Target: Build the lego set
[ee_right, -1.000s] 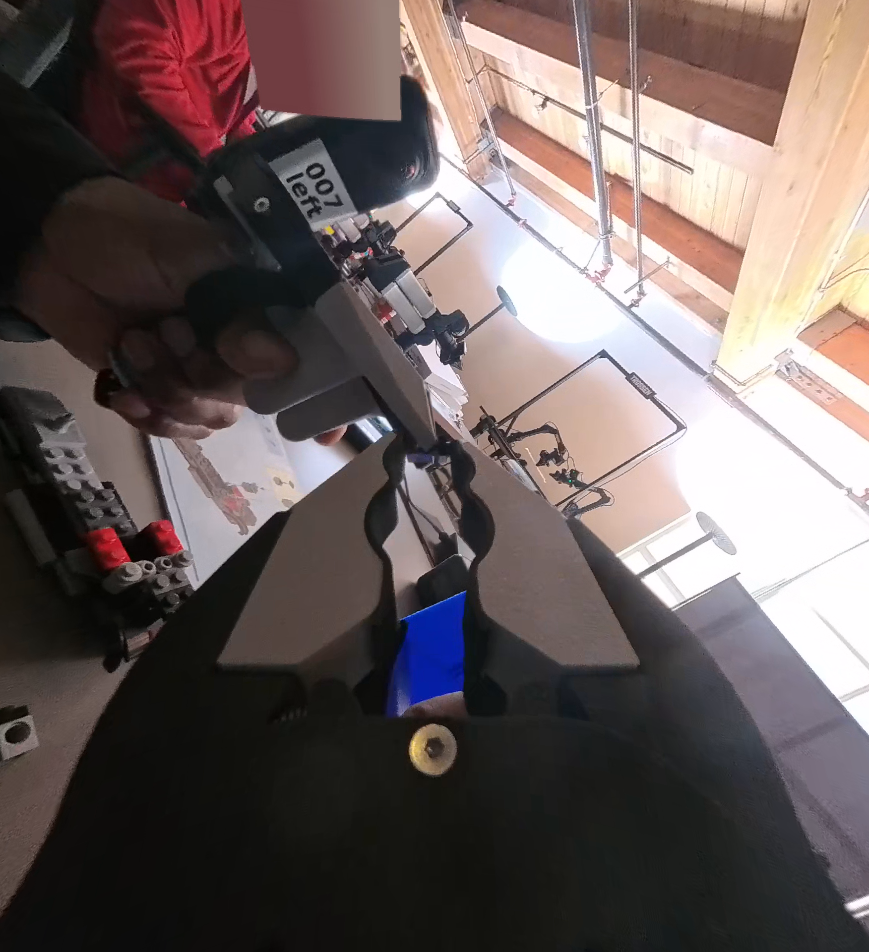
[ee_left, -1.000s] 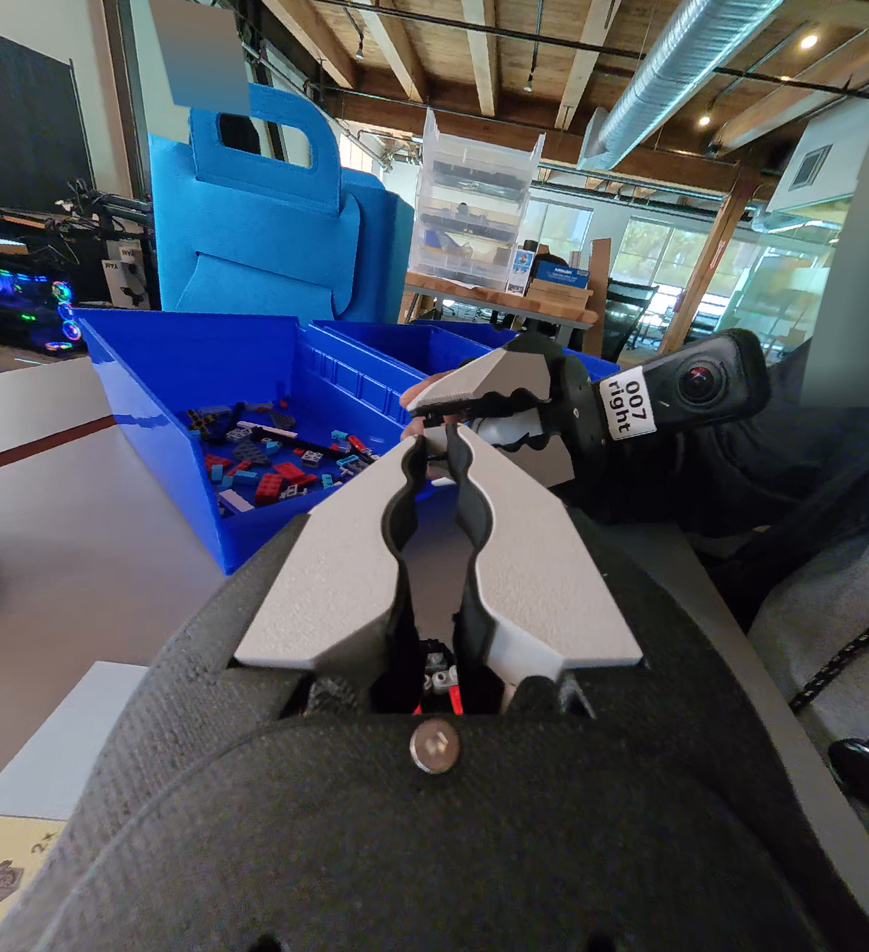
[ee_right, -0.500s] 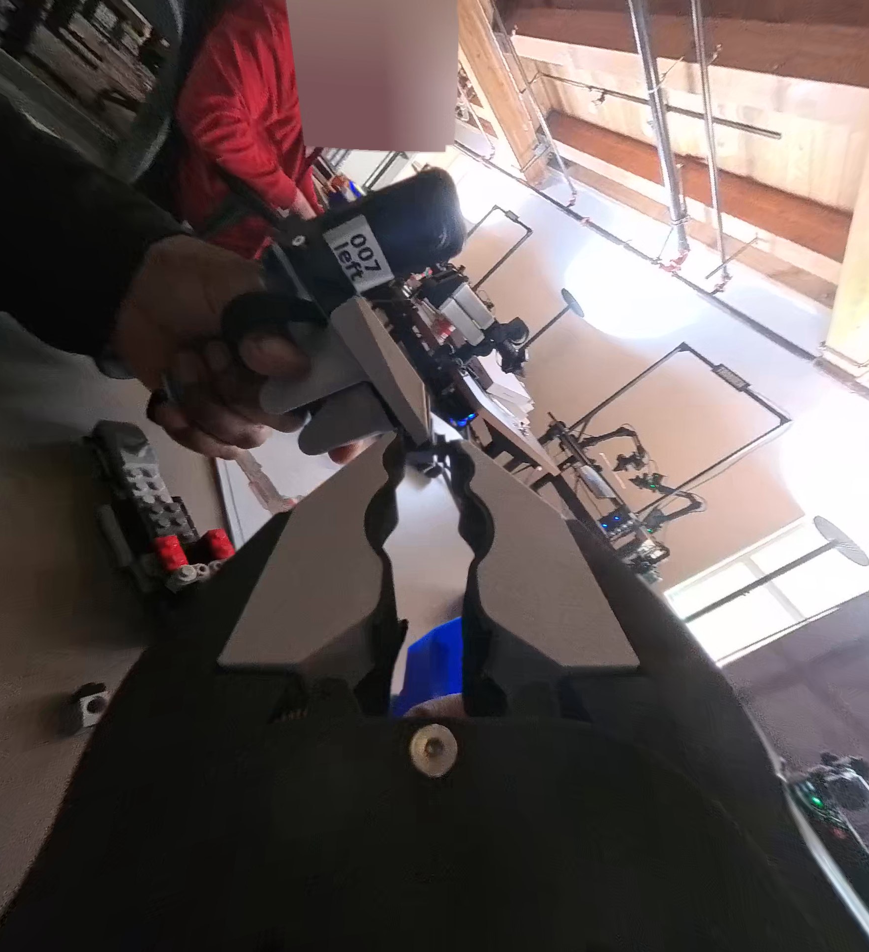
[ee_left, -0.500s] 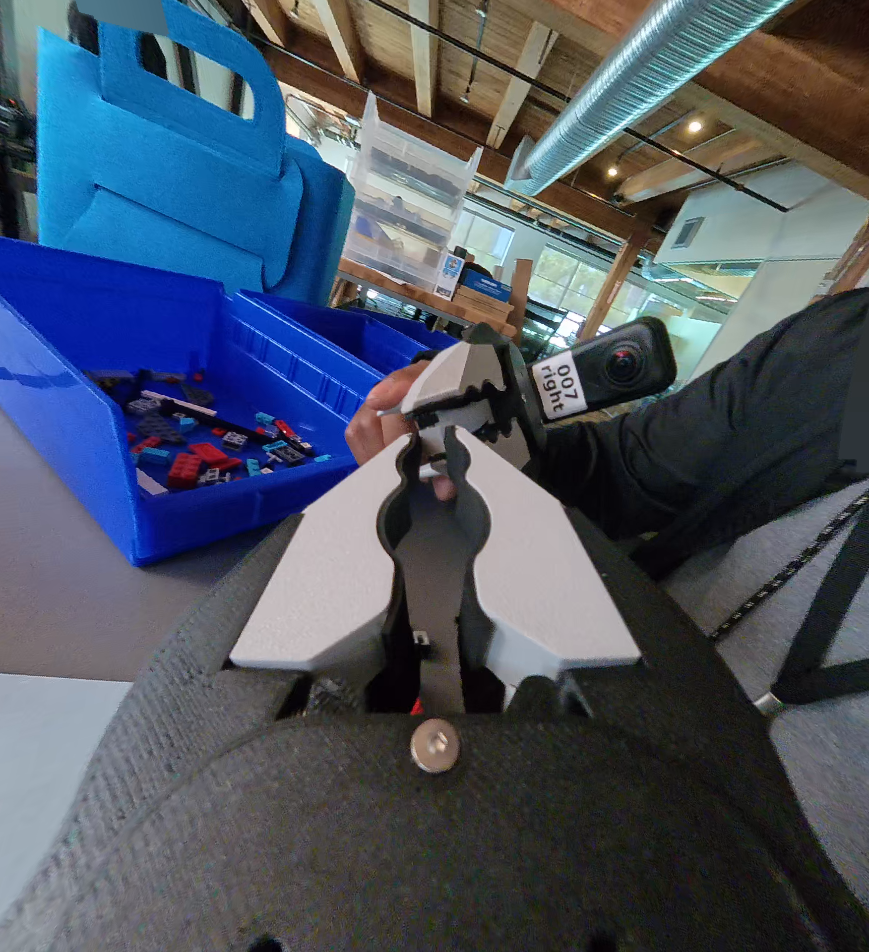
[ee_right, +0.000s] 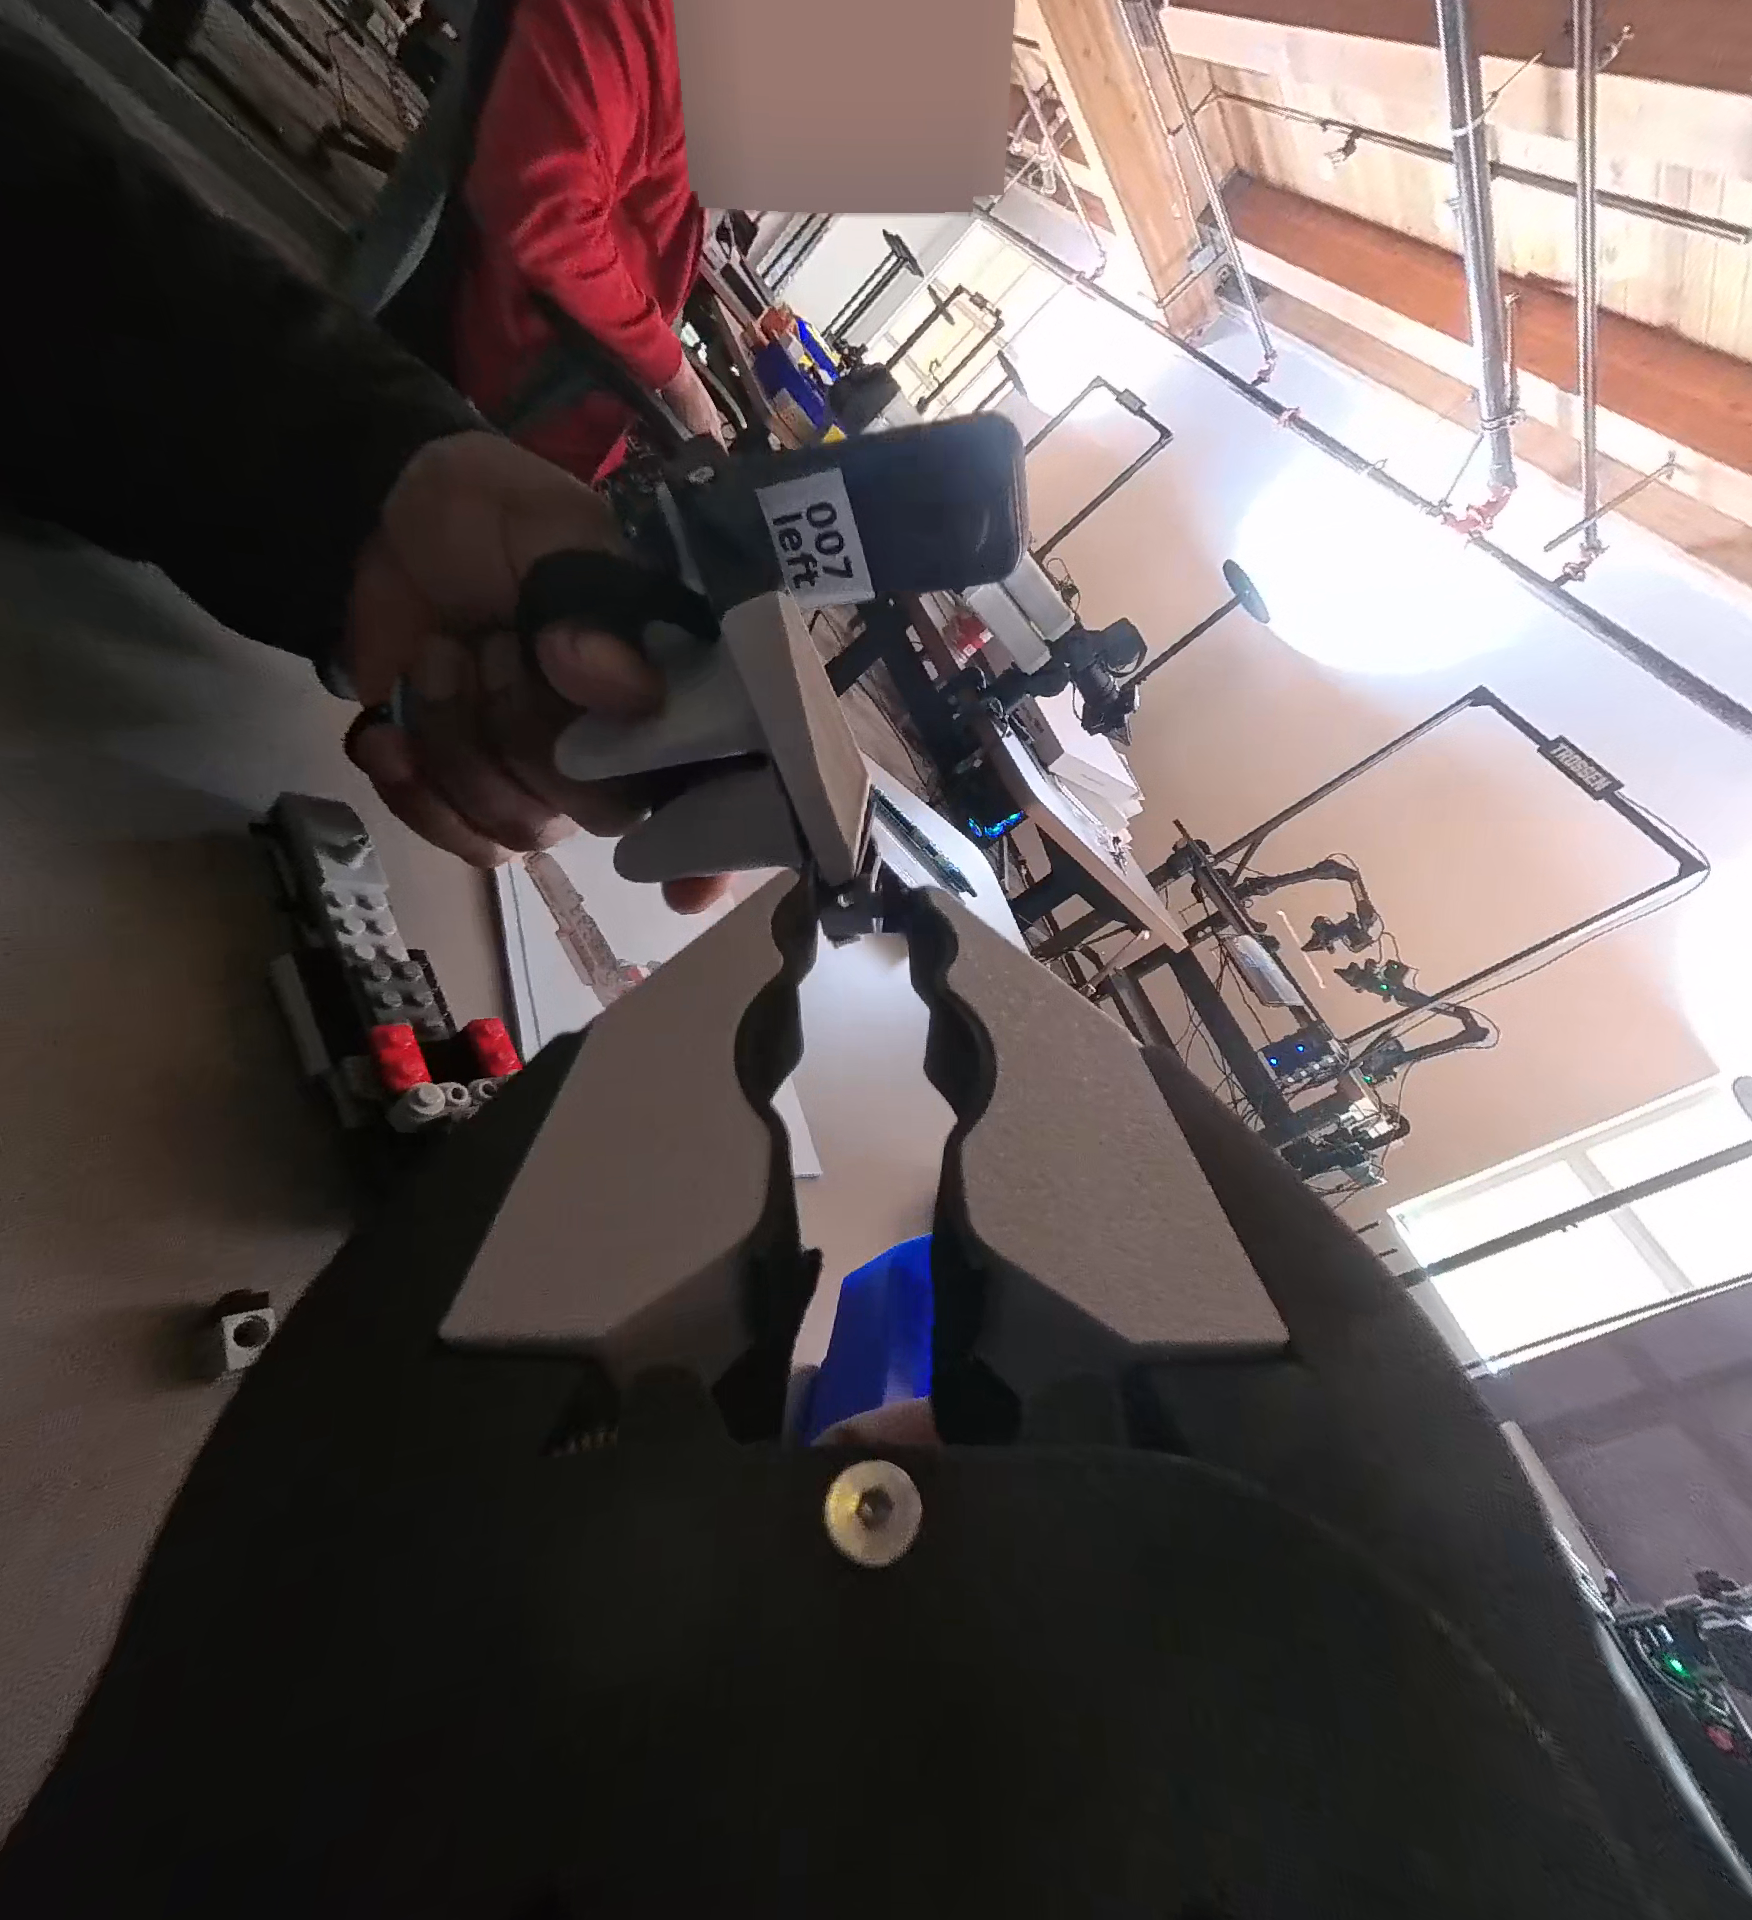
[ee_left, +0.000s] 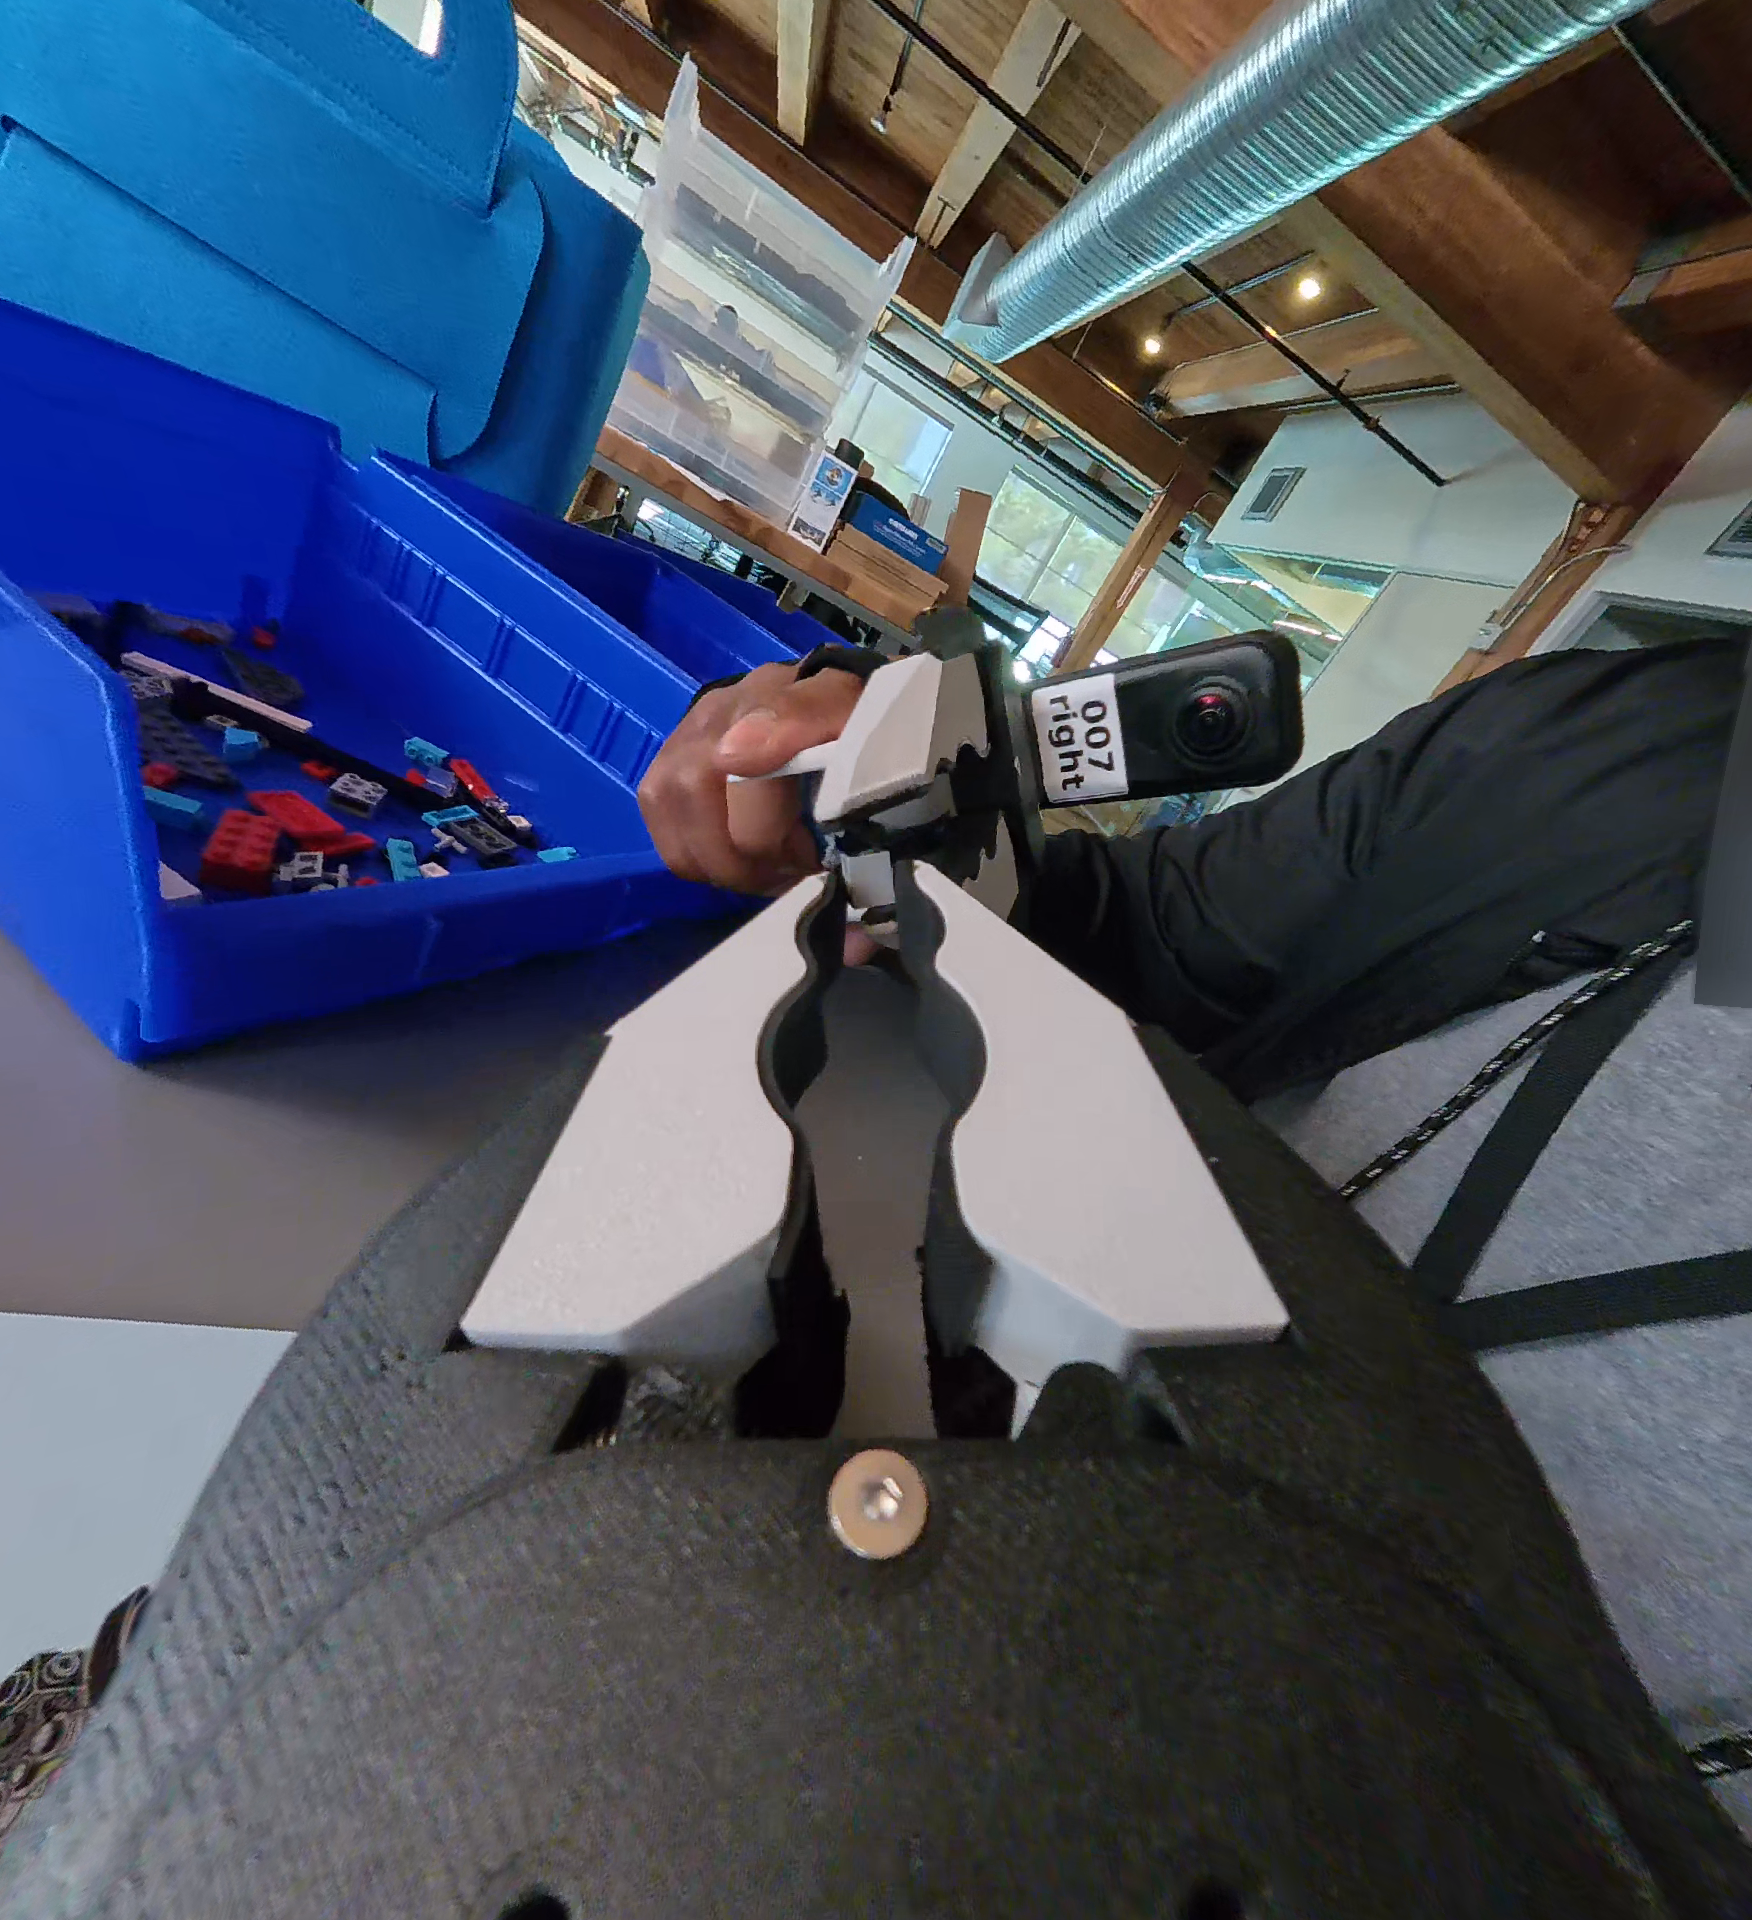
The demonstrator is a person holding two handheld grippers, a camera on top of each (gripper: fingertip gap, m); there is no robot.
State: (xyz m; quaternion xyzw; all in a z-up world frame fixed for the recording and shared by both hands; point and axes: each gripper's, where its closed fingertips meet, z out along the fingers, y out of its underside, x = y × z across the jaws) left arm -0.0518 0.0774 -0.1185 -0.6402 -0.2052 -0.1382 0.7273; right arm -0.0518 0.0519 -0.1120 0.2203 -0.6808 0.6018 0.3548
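Your right claw (ee_right: pixel 859 909) pinches a small dark piece (ee_right: pixel 844 920) at its tips, touching the narrowly parted left claw (ee_left: pixel 864 894); blue bin (ee_left: pixel 155 977) on grey table (ee_left: pixel 228 1122).

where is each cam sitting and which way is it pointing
Left wrist view: sits on the left claw, looking along its fingers, tilted up over the grey table at the blue bin of loose bricks and the ceiling; the right hand shows.
Right wrist view: sits on the right claw, rolled sideways, looking at the partly built model, an instruction sheet and the ceiling; the left hand shows.
Shared: the claws meet tip to tip, each visible to the other, around a small piece.
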